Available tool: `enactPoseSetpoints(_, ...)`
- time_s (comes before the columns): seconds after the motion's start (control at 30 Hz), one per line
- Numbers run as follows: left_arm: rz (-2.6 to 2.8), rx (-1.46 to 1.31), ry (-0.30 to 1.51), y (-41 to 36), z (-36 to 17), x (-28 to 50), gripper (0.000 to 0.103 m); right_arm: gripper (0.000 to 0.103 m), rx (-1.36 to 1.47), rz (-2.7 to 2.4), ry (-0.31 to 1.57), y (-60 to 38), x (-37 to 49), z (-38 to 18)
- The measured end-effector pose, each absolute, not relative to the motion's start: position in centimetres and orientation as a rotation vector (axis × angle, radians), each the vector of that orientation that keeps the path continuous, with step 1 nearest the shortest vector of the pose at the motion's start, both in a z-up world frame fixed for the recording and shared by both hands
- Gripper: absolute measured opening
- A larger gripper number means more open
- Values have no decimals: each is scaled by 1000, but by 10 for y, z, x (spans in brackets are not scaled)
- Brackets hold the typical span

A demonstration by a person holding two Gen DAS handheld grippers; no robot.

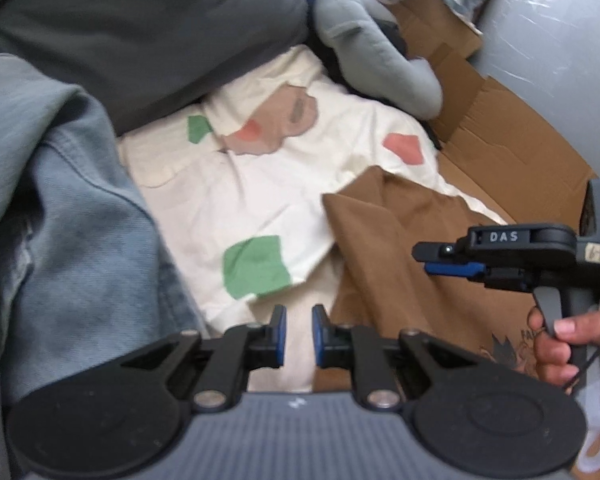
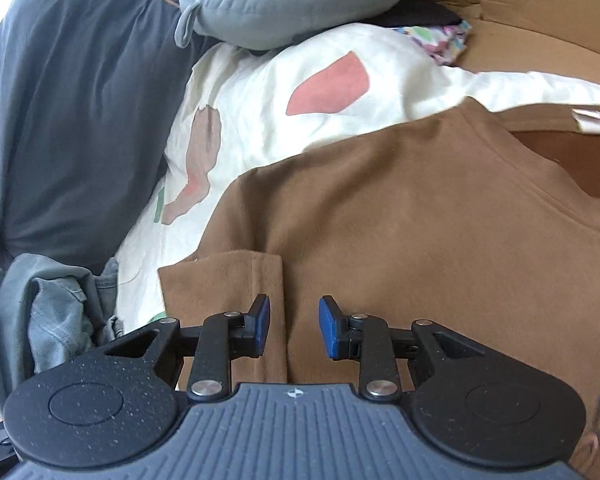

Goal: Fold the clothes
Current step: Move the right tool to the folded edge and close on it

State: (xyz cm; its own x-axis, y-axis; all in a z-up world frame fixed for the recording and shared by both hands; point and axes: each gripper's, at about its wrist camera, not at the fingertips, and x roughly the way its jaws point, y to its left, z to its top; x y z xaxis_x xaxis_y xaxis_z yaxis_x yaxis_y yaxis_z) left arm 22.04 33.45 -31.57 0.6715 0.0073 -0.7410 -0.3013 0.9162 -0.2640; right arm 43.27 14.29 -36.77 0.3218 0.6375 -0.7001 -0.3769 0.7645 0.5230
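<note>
brown tee (image 2: 400,208) is spread on the bed over a white quilt (image 1: 260,200) with green and pink patches, one sleeve already flipped in. right tongs (image 2: 293,328) hover just over that sleeve edge, parted a bit, gripping nothing. left tongs (image 1: 299,334) are nearly closed and empty too, over the quilt beside the shirt. my worry: that sleeve flap looks loose, so a careless pinch could grab the quilt along with it and drag the fold crooked. cardboard box (image 1: 512,132) behind lies flattened open; can't tell if anything's in it.
</note>
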Motion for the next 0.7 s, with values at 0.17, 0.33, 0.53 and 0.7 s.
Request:
enactPoseSetpoints(0.17, 196, -377, 816, 341, -315, 220, 14, 29, 261, 691, 1053, 158, 443, -375)
enactPoseSetpoints(0.33, 211, -377, 813, 345, -314, 219, 14, 29, 252, 707, 1052, 168, 447, -378)
enactPoseSetpoints(0.53, 211, -378, 811, 346, -316, 219, 14, 29, 245, 735, 1031, 177, 447, -376)
enactPoseSetpoints(0.7, 212, -378, 815, 347, -316, 217, 14, 29, 242, 769, 1002, 180, 445, -373)
